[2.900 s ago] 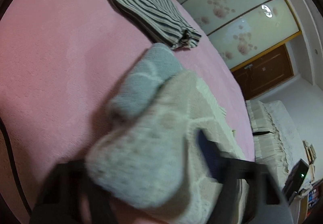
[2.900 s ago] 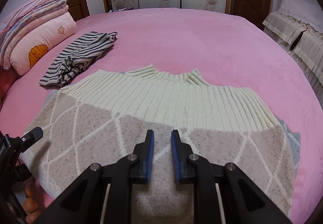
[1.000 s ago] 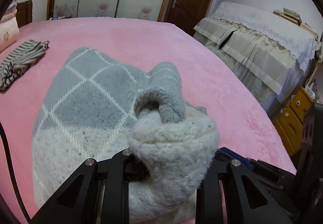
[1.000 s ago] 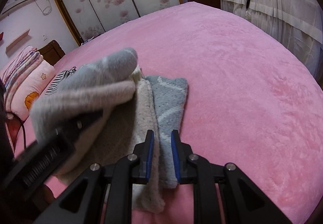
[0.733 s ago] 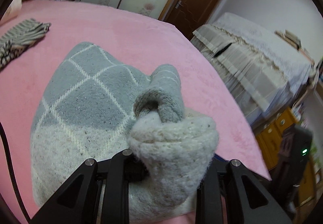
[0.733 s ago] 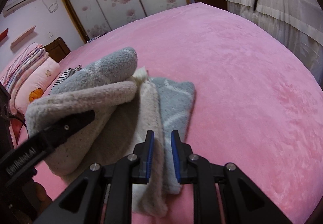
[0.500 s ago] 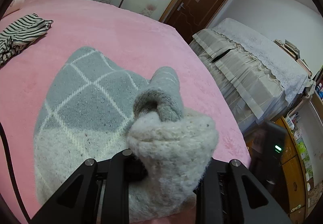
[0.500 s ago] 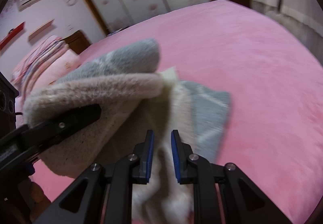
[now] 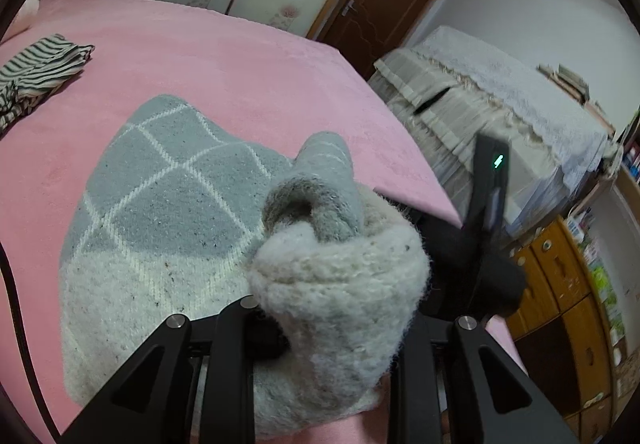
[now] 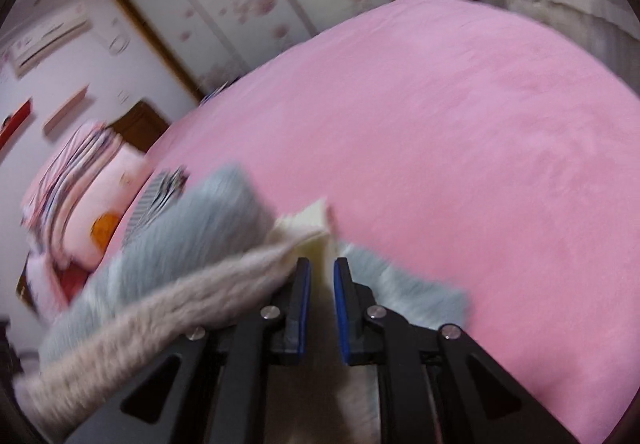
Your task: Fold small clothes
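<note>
Gripping a thick bunched fold of the fuzzy grey-and-cream diamond-patterned knit sweater (image 9: 168,228), the left gripper (image 9: 332,328) holds it raised above the pink plush bedspread (image 9: 224,60). The sweater looks roughly halved, its final tidy fold apparently remaining. The right gripper (image 10: 319,308), empty, has just been closing and stands nearly shut over the sweater's edge. A folded striped garment (image 9: 36,72) lies well apart.

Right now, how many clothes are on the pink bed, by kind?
Grey and cream sweater: 1
Striped garment: 1
Total: 2
</note>
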